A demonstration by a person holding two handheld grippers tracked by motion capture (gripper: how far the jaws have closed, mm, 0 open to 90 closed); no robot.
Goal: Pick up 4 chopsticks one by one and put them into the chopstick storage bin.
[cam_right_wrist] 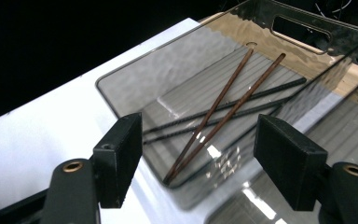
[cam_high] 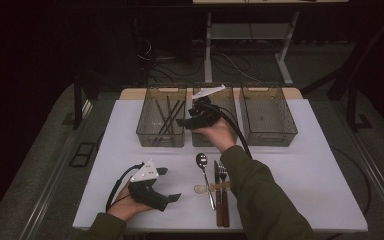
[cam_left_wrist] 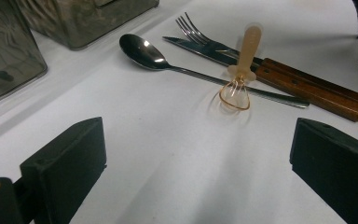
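Right gripper view: jaws apart and empty over left bin (cam_right_wrist: 135, 79) holding chopsticks (cam_right_wrist: 214, 114); left gripper (cam_high: 166, 186) wide open near spoon (cam_left_wrist: 142, 49), fork (cam_left_wrist: 191, 29), knife (cam_left_wrist: 279, 74); best to approach spoon handle squarely, clear of small whisk (cam_left_wrist: 240, 70).

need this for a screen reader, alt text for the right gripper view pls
Two open black jaws of the right gripper frame a clear plastic bin holding brown chopsticks crossed over black chopsticks. The bin sits on a white table.
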